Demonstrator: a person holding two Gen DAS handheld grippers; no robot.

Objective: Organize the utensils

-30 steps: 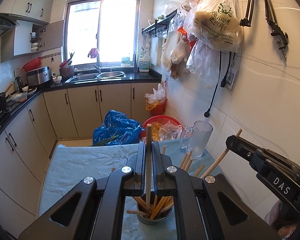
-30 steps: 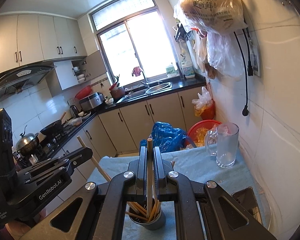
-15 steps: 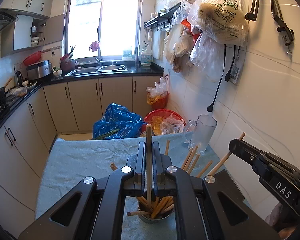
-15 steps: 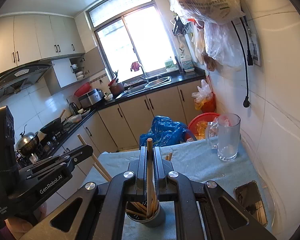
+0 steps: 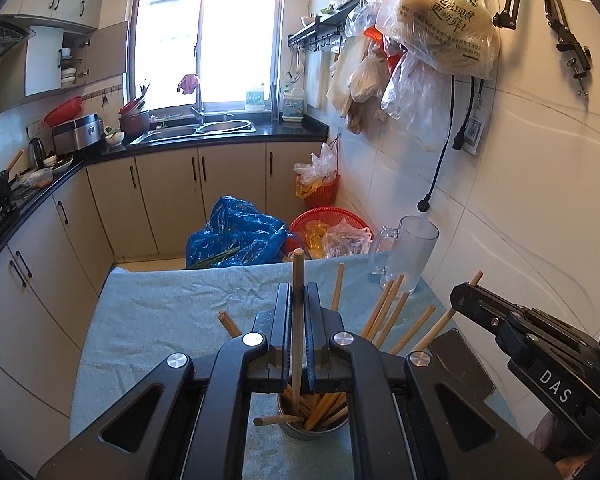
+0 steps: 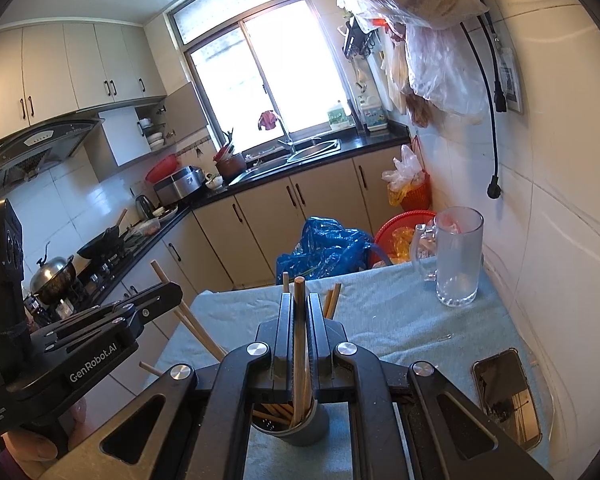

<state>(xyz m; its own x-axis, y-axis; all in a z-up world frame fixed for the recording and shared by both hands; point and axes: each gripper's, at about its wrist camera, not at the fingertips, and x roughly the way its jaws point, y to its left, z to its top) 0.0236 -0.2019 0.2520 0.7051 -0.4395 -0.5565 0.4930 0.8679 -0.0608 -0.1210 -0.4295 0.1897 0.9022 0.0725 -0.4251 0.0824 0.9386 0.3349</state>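
- Step: dropping chopsticks into metal cup (image 5: 314,424) on table cloth (image 5: 172,312).
- Left gripper (image 5: 298,312): jaws pinched on one chopstick (image 5: 298,276), tip down in the cup.
- Right gripper (image 6: 299,320): same, clamped on a second chopstick (image 6: 299,300) over the cup.
- Next, est.: open jaws, let sticks drop; watch for tipping.
- Hidden: cup base and stick tips blocked by gripper bodies; phone (image 6: 504,396) partly cut off.
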